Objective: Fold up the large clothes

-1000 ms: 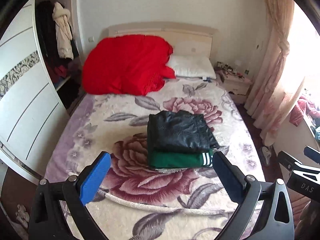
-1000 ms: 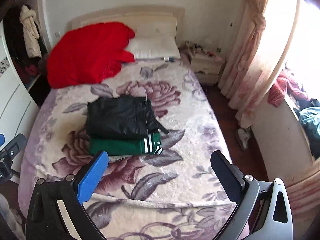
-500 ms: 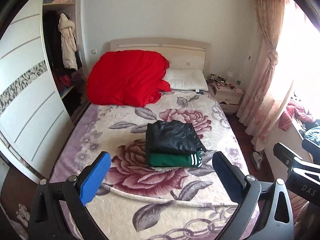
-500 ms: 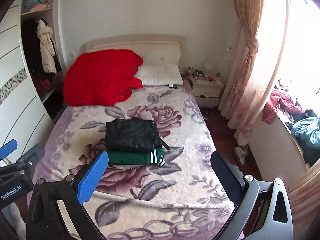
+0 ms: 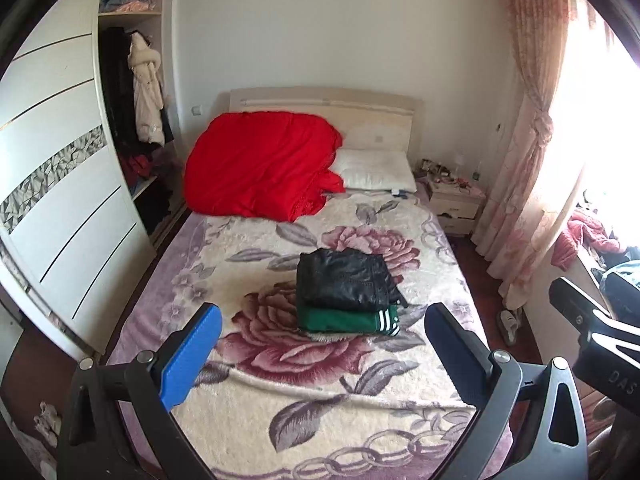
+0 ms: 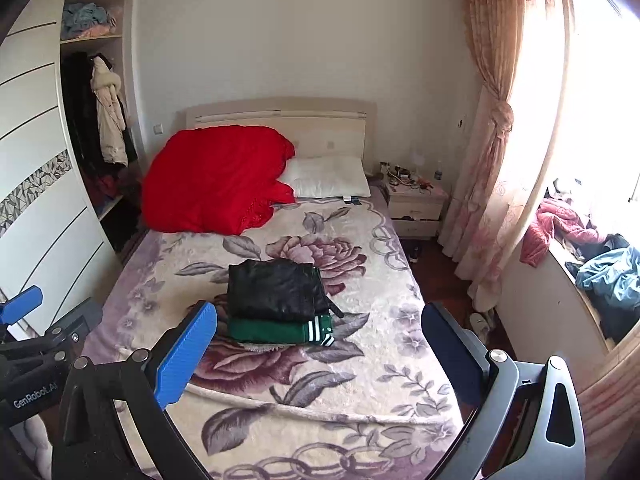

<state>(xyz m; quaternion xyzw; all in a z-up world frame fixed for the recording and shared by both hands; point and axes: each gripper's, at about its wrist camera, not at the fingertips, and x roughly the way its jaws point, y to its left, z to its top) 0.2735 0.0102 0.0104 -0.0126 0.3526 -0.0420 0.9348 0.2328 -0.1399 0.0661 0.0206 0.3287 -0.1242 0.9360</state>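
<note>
Both jaws spread wide, empty: left gripper (image 5: 320,344) and right gripper (image 6: 318,340) hang short of folded black leather jacket (image 5: 346,280) stacked on folded green striped garment (image 5: 348,320), folding apparently finished.

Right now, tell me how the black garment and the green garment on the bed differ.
The black garment lies on top; the green garment sits beneath it, only its near edge showing. The black one looks shiny and leathery; the green one is matte, with white stripes at one end. Both are folded in one stack on the floral blanket.
</note>
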